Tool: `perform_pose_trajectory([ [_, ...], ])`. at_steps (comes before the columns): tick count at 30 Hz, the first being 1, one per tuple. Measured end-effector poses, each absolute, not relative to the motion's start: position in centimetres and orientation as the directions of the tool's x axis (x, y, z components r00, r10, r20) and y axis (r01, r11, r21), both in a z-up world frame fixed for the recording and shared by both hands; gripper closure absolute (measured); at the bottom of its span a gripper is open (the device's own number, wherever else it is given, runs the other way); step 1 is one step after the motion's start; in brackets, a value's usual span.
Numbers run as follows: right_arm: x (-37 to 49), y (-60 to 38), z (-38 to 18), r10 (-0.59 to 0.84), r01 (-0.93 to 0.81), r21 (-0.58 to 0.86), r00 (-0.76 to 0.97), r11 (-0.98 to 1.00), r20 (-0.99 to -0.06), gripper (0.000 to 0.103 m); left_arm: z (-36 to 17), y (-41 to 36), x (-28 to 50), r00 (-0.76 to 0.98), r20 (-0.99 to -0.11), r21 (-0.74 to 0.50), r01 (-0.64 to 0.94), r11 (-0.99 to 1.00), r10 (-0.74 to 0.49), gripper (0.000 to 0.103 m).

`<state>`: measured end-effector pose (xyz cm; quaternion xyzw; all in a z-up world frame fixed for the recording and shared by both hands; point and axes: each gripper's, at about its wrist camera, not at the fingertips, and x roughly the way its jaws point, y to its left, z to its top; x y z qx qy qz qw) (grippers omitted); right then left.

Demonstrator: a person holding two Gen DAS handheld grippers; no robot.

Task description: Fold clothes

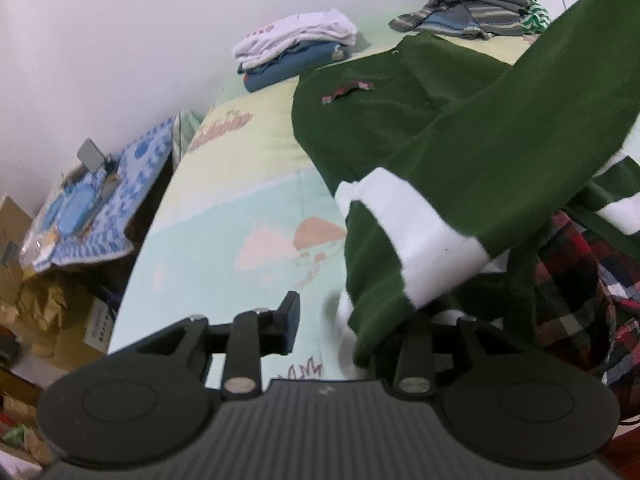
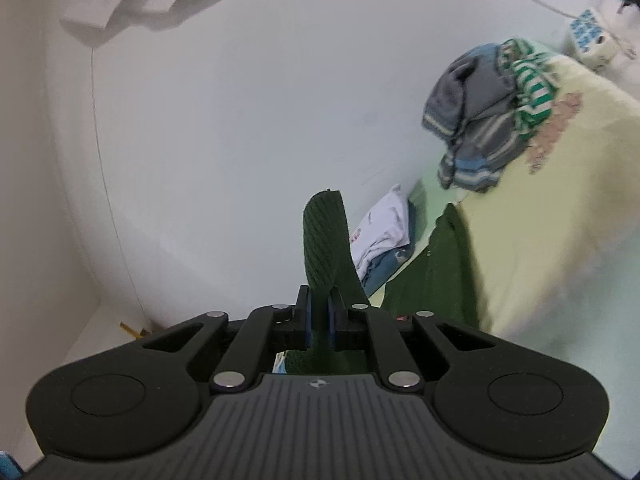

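- The left tongs (image 1: 352, 322) sit at the bottom of the left wrist view with their jaws parted. The left finger (image 1: 290, 322) stands clear over the bedcover, while the right finger is hidden under a hanging fold of cloth, so I cannot tell whether that pad touches it.
- The green garment (image 1: 440, 148) with a white band (image 1: 416, 240) hangs and drapes just ahead of the left tongs, spread over the bed and rising toward the upper right of that view. A small reddish label (image 1: 348, 92) shows on its flat part.
- A red plaid cloth (image 1: 576, 280) lies bunched to the right, partly under the green garment.
- The bed (image 1: 240, 208) has a pale yellow and mint cover with a cartoon print.
- The right tongs (image 2: 319, 316) are clamped narrow on a ribbed edge of the green garment, which sticks up past the fingertips; more of it lies on the bed beyond.
- Farther along the bed, near the wall, sits a folded stack (image 1: 296, 46) of white pieces on blue.
- At the far end is an unfolded heap (image 1: 476, 0) of grey striped and green-and-white striped clothes.
- Beside the bed on the left stands a low surface with a blue patterned cloth (image 1: 100, 196), with cardboard boxes (image 1: 52, 312) beneath.
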<state>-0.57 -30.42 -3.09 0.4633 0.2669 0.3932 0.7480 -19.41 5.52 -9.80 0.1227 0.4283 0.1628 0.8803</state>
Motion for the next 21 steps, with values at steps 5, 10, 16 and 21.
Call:
perform_pose_trajectory([
  [5, -2.3, -33.4, -3.8, 0.831, -0.296, 0.921, 0.554, 0.252, -0.050, 0.095, -9.9, 4.4, -19.6, 0.588, -0.689, 0.410, -0.167, 0.897, 0.424, 0.063],
  [10, -3.2, -35.8, -5.3, 0.806, -0.221, 0.946, 0.588, 0.236, -0.064, 0.095, -9.8, 4.1, -19.7, 0.580, -0.703, 0.399, -0.158, 0.903, 0.412, 0.062],
  [16, -4.1, -37.5, -7.7, 0.785, -0.143, 0.950, 0.604, 0.277, -0.138, 0.095, -10.1, 4.1, -19.8, 0.586, -0.707, 0.398, -0.133, 0.907, 0.396, 0.063],
  [21, -4.9, -38.8, -9.5, 0.766, -0.081, 0.943, 0.607, 0.323, -0.211, 0.096, -10.3, 3.6, -20.3, 0.600, -0.688, 0.449, -0.092, 0.889, 0.409, 0.059],
])
